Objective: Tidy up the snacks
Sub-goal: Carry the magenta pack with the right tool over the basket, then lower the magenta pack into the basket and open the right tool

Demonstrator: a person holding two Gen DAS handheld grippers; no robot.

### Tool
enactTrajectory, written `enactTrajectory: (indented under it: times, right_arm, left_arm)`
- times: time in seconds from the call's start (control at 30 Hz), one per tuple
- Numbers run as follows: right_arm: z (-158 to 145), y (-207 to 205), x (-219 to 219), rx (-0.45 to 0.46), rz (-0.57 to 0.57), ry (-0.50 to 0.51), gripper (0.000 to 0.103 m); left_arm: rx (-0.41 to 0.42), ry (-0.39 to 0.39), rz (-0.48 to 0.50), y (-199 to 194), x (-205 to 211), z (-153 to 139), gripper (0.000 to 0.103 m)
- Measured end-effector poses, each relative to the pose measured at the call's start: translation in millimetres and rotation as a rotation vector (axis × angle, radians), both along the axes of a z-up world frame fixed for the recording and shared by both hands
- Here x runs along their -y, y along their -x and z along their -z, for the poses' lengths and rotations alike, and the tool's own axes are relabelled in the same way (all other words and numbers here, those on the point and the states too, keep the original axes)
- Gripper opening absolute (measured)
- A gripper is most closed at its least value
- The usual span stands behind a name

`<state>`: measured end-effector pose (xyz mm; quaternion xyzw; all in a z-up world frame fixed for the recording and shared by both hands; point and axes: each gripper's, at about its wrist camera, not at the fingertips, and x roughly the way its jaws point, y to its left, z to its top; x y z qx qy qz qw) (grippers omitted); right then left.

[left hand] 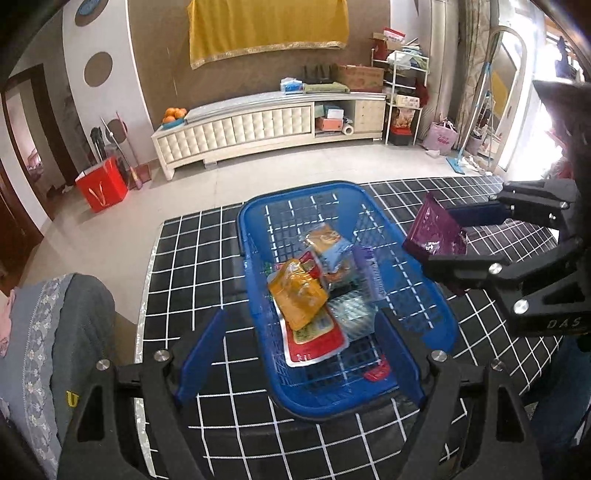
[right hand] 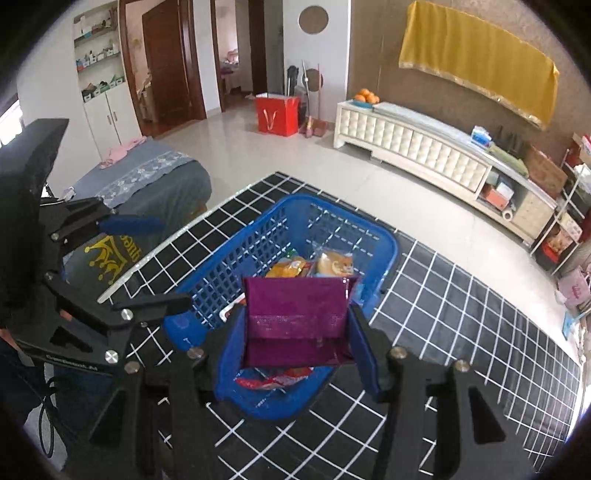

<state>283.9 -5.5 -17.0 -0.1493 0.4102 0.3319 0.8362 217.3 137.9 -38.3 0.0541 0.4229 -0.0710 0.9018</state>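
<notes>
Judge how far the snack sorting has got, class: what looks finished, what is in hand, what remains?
Done: several snack packets already lie in the blue plastic basket on the black grid-patterned mat. In hand: the right tongs grip a purple foil snack box above the basket. Left: releasing it; the left tongs are open, holding nothing.

We saw a pale tiled floor (left hand: 295,162) and a long white cabinet (left hand: 258,125) against a brown wall (left hand: 166,74), where a yellow cloth (left hand: 266,26) hung. Oranges (left hand: 174,113) sat at the cabinet's left end. Daylight came through the window (left hand: 517,92).
</notes>
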Motion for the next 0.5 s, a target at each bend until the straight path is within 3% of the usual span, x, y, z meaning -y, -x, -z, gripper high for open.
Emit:
enactTrajectory:
  times: [0.27, 0.5]
  right_arm:
    - [38.4, -19.3, -26.3, -0.070, -0.024, 0.071, 0.059]
    - [57.9, -24.2, -39.6, -0.093, -0.041, 0.133, 0.059]
  left_arm:
    - [-0.052, 0.005, -0.018, -17.1, -15.7, 33.5, 0.081]
    - [-0.061, 0.029, -0.031, -22.5, -26.4, 39.0, 0.081]
